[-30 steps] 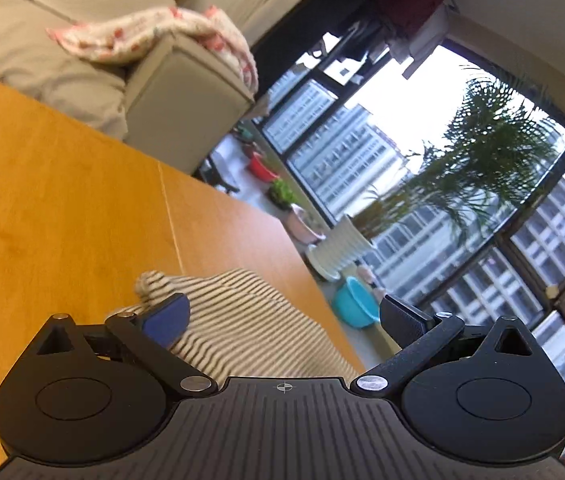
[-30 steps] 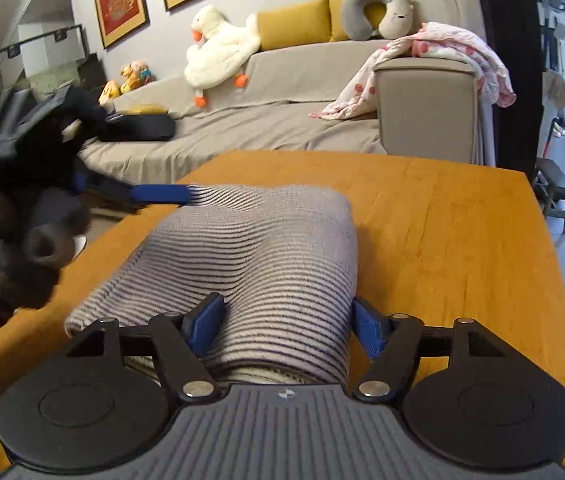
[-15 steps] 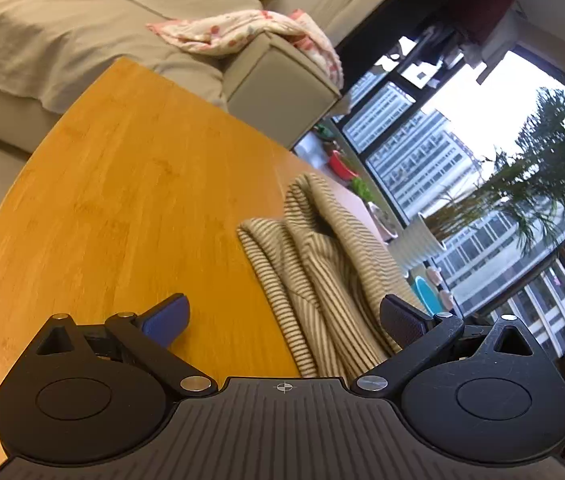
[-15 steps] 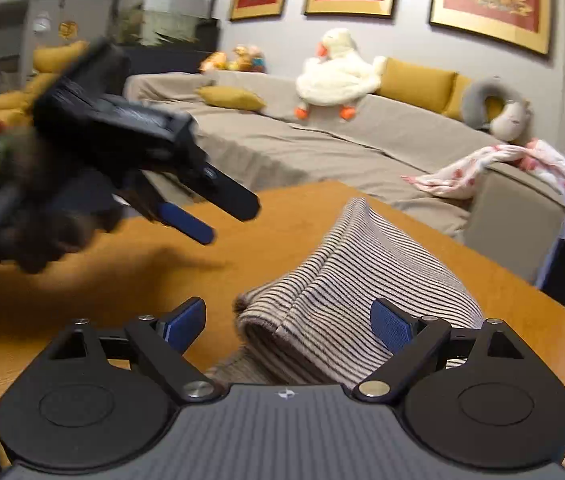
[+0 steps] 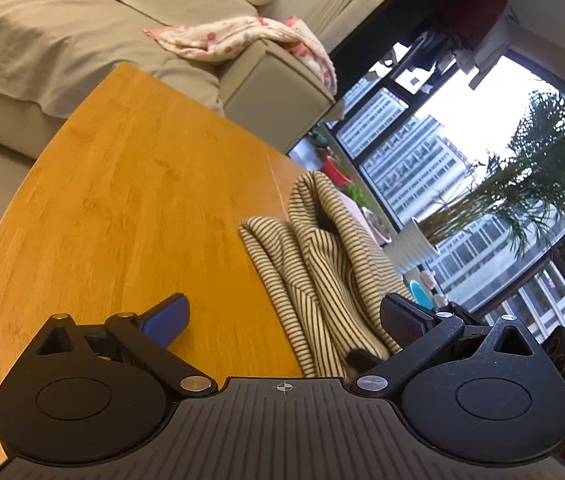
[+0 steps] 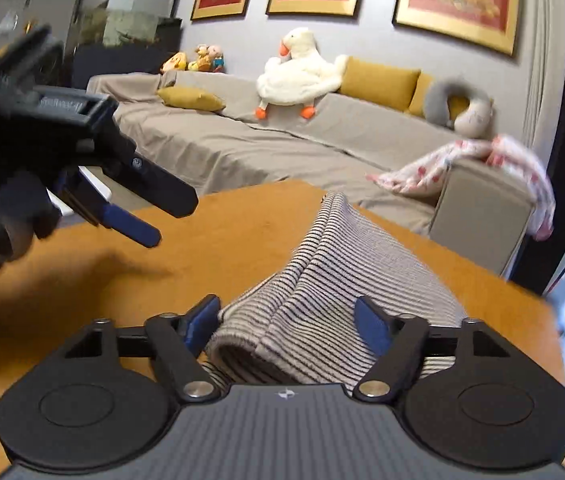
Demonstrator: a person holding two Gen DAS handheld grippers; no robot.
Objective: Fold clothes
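A folded striped garment (image 6: 346,280) lies in a bundle on the wooden table (image 6: 242,232); it also shows in the left wrist view (image 5: 322,272), near the table's right edge. My right gripper (image 6: 288,320) is open with its jaws on either side of the bundle's near end, not clamped. My left gripper (image 5: 282,316) is open and empty, held above the table just left of the garment; it also shows in the right wrist view (image 6: 154,216), up at the left.
A grey sofa (image 6: 282,140) with a goose plush (image 6: 294,76), cushions and a floral blanket (image 6: 482,168) stands behind the table. A big window with potted plants (image 5: 522,200) lies beyond the table's right edge (image 5: 282,184).
My left gripper has let go of the garment and drawn back and up to the left. My right gripper opened and drew back a little, then narrowed around the bundle's near end.
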